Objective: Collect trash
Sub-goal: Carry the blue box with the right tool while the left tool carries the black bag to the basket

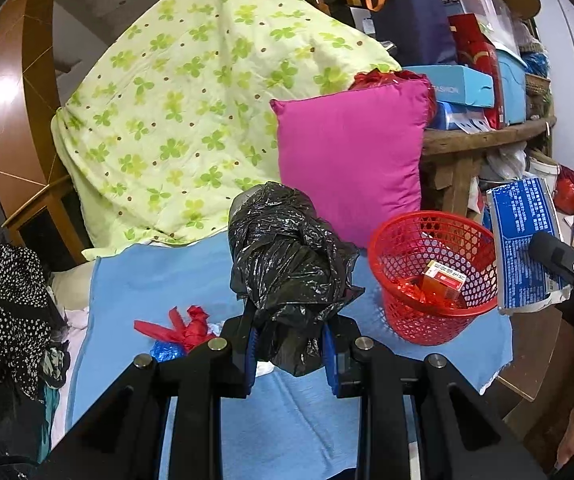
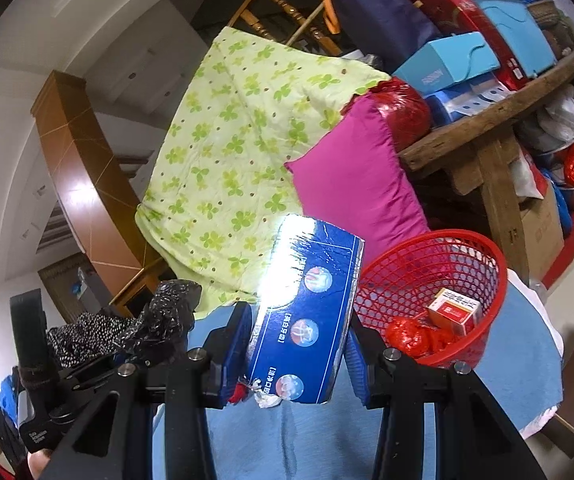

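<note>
My left gripper [image 1: 291, 356] is shut on a crumpled black plastic bag [image 1: 287, 264] and holds it above the blue cloth [image 1: 159, 280]. My right gripper [image 2: 299, 364] is shut on a blue printed box [image 2: 307, 312], which also shows in the left wrist view [image 1: 523, 248] just right of the red mesh basket [image 1: 391, 248]. The basket [image 2: 487, 264] holds a small orange box [image 2: 453, 310] and red crumpled wrapping [image 2: 411, 336]. A red scrap [image 1: 187, 326] and a blue scrap [image 1: 165, 352] lie on the cloth left of my left gripper.
A magenta pillow [image 1: 351, 160] and a green clover quilt [image 1: 191, 112] stand behind the basket. A wooden bench [image 2: 483, 120] piled with boxes and bags is at the right. Black dotted clothing [image 1: 3, 304] lies at the left edge.
</note>
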The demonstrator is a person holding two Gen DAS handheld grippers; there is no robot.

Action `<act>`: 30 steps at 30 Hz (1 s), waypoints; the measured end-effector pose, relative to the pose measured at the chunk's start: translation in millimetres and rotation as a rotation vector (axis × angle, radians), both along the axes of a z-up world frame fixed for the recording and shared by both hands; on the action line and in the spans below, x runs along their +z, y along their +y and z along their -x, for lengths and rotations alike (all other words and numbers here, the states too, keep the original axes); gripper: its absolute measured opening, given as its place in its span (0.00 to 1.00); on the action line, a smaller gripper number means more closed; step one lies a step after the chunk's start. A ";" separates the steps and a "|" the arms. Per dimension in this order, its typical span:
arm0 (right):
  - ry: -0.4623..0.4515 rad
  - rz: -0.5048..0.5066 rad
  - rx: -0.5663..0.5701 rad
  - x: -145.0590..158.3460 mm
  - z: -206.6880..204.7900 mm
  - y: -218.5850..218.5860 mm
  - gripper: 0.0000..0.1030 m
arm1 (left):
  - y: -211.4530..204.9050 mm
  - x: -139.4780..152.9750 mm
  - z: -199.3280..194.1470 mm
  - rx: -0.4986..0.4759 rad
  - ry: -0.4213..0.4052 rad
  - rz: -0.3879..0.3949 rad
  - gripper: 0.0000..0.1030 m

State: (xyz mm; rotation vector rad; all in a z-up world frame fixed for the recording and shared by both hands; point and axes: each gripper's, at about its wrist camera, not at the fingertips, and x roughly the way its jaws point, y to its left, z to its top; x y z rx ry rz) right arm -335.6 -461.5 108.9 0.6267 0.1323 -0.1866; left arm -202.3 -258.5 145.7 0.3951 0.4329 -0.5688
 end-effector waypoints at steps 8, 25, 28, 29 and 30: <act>-0.003 -0.013 -0.037 -4.0 5.2 -20.0 0.46 | -18.1 -7.0 -3.2 -0.031 0.034 -0.004 0.28; 0.095 -0.102 -0.167 -41.0 -32.6 -95.5 0.47 | -113.6 -30.4 -37.2 -0.314 0.232 0.060 0.29; 0.125 -0.146 -0.180 -54.2 -35.6 -107.1 0.49 | -137.2 -41.0 -40.5 -0.373 0.267 0.055 0.34; 0.132 -0.154 -0.182 -57.1 -36.3 -110.1 0.51 | -143.1 -44.4 -41.5 -0.381 0.272 0.051 0.43; 0.141 -0.164 -0.187 -60.6 -36.8 -112.9 0.53 | -149.0 -48.0 -43.1 -0.382 0.280 0.045 0.55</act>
